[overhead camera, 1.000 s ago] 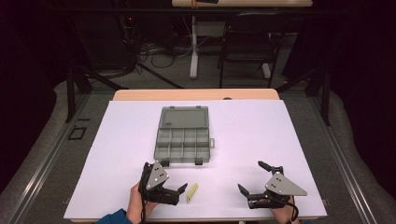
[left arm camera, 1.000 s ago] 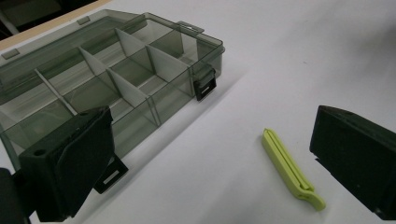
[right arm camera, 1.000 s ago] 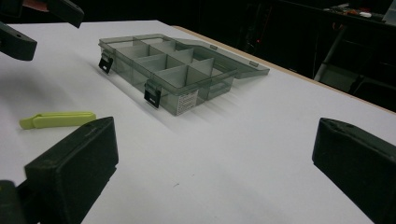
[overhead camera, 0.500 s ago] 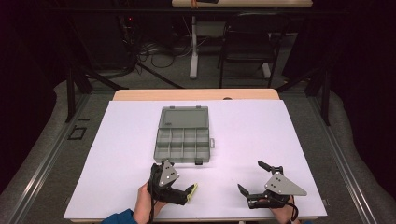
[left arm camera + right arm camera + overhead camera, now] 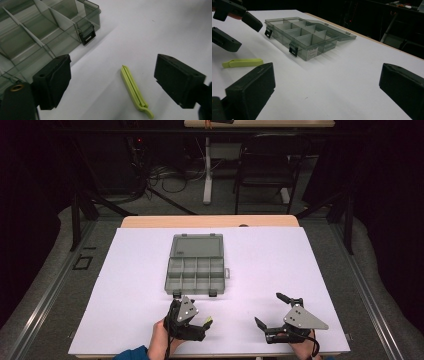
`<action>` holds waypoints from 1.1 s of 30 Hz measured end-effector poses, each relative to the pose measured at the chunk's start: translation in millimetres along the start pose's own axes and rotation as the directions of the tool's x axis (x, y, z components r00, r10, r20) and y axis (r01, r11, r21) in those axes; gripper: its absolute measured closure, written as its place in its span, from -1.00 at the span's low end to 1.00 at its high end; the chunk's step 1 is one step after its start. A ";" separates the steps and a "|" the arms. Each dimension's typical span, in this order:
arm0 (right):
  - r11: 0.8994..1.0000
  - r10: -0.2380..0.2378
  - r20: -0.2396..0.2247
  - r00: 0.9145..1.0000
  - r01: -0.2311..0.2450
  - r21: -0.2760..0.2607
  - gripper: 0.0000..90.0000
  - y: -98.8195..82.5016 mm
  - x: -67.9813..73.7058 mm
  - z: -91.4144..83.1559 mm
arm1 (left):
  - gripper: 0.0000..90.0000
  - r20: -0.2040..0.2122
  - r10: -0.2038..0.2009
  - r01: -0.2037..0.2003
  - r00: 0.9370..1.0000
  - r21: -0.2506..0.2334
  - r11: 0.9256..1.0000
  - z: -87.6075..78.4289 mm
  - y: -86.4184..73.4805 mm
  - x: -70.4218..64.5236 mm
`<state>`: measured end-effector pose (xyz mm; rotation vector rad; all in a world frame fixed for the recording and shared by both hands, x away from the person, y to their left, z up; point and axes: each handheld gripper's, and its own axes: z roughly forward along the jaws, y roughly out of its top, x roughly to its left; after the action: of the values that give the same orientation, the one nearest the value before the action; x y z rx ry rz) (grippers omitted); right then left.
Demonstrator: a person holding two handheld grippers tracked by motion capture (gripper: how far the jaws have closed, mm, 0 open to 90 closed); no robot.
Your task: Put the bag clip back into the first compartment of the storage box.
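A: Where is the clip?
B: The green clip (image 5: 135,93) lies flat on the white table (image 5: 320,270), near the front edge, just in front of the open grey box (image 5: 196,265).
A: And the left gripper (image 5: 120,80)?
B: It hovers over the clip with its 2 jaws on either side. They have just been closing, yet neither pad touches it.
A: The right gripper (image 5: 274,314)?
B: It is well apart to the right, jaws wide, holding nothing.
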<state>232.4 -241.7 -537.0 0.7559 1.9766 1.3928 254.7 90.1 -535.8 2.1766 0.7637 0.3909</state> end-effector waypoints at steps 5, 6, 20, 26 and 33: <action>1.000 0.000 0.001 1.000 0.000 0.001 -1.00 0.0 0.0 0.0 | -0.49 -0.001 0.004 -0.004 1.000 0.023 1.000 4.3 -2.3 -6.3; 1.000 0.000 0.002 1.000 0.000 0.002 -1.00 0.0 0.2 0.0 | -0.46 0.003 0.002 -0.002 1.000 0.029 1.000 4.8 -2.9 -7.3; 1.000 -0.002 0.003 1.000 0.002 0.006 -1.00 -0.2 0.4 -0.1 | 0.17 0.037 -0.041 0.039 0.998 0.060 0.997 9.6 -12.0 -13.4; 1.000 -0.002 0.004 1.000 0.002 0.007 -1.00 -0.2 0.4 -0.1 | 0.37 0.054 -0.040 0.036 0.998 0.070 0.997 11.9 -15.2 -15.5; 1.000 -0.004 0.003 1.000 0.004 0.009 -1.00 -0.2 0.3 -0.3 | 0.57 0.068 -0.047 0.042 0.997 0.064 0.997 14.2 -17.6 -15.7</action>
<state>231.9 -241.7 -537.1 0.7576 1.9827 1.3809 242.8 81.0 -558.8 2.2155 0.7938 0.2698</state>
